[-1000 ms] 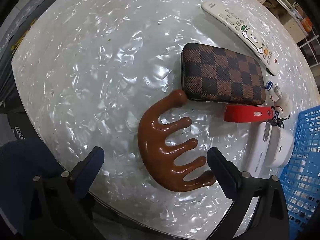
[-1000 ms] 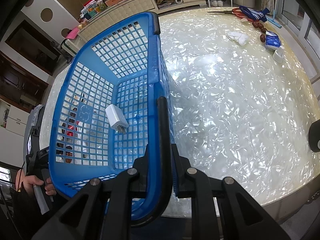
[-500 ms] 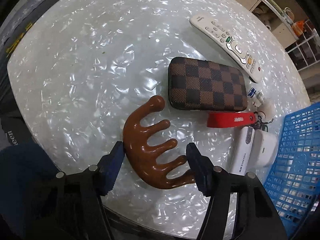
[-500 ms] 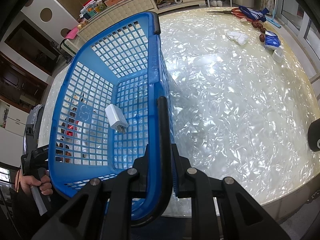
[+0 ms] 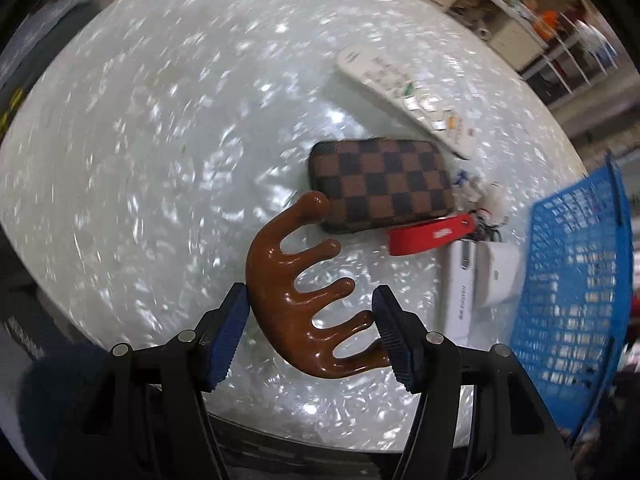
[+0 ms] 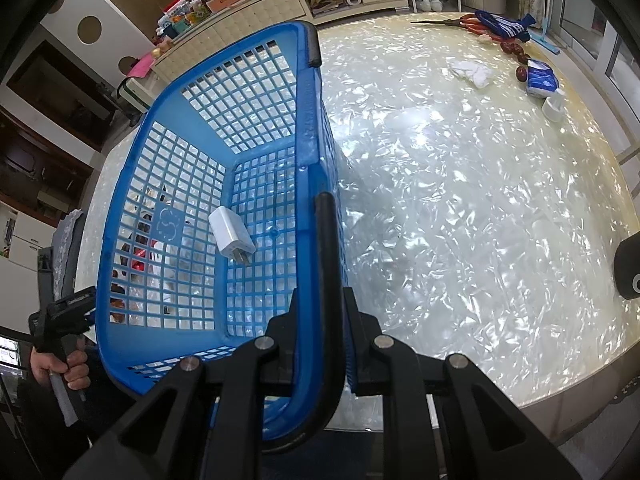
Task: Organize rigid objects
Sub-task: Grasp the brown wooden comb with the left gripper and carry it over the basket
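Left gripper (image 5: 310,334): nearest the left camera, its blue-padded fingers (image 5: 228,336) closed on the wooden comb (image 5: 298,288), one pad on the curved back, the other against the ends of the lower teeth.
Wooden comb: brown, glossy, five thick teeth pointing right; its lower part sits between the pads, its top tooth reaches the wallet. Whether it is lifted off the desk (image 5: 140,160) cannot be told; the view is blurred.
Wallet (image 5: 380,184): brown checked, flat on the desk just beyond the comb, touching or just beside the comb's top tooth.
Red strap (image 5: 430,234): just right of the wallet's near corner, with small keys or charms at its far end, too blurred to name.
White items (image 5: 480,280): a long white device and a white box side by side, right of the comb, next to the basket (image 5: 572,280).
Remote (image 5: 408,96): white, lying at a slant beyond the wallet.
Right gripper (image 6: 320,344): fingers clamped on the basket's near rim, where the black handle (image 6: 330,280) runs along it.
Basket: blue plastic mesh, standing on the desk; the wall runs away from the right camera.
Charger (image 6: 232,236): white plug, lying inside the basket on its floor.
Far desk edge: scissors (image 6: 452,22), white cloth (image 6: 470,72), blue packet (image 6: 540,82), well apart from the basket.
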`<action>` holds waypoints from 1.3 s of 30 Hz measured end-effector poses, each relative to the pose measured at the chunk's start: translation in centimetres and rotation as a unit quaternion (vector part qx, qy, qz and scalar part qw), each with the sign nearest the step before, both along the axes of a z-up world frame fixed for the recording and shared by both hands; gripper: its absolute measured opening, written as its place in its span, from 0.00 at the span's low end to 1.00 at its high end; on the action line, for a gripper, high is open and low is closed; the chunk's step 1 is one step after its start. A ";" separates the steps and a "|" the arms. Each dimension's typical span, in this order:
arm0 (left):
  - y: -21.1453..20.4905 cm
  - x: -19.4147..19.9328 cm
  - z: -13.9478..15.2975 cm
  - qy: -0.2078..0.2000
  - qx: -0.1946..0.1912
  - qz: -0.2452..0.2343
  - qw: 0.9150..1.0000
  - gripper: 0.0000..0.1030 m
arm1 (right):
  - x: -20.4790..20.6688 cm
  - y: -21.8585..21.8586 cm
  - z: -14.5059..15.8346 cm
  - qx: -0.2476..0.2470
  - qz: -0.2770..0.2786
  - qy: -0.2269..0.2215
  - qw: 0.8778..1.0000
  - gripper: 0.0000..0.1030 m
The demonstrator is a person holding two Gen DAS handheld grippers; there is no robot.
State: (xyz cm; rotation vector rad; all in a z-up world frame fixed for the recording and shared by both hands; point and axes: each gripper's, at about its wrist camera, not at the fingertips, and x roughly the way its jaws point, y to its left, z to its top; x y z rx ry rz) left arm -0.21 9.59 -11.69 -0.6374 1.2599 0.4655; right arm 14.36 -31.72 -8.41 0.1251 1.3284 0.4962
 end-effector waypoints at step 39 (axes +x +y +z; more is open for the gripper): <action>-21.0 12.6 14.6 -0.184 0.122 -0.477 0.851 0.65 | -0.9 0.2 0.1 -0.006 -0.028 0.003 1.000 0.15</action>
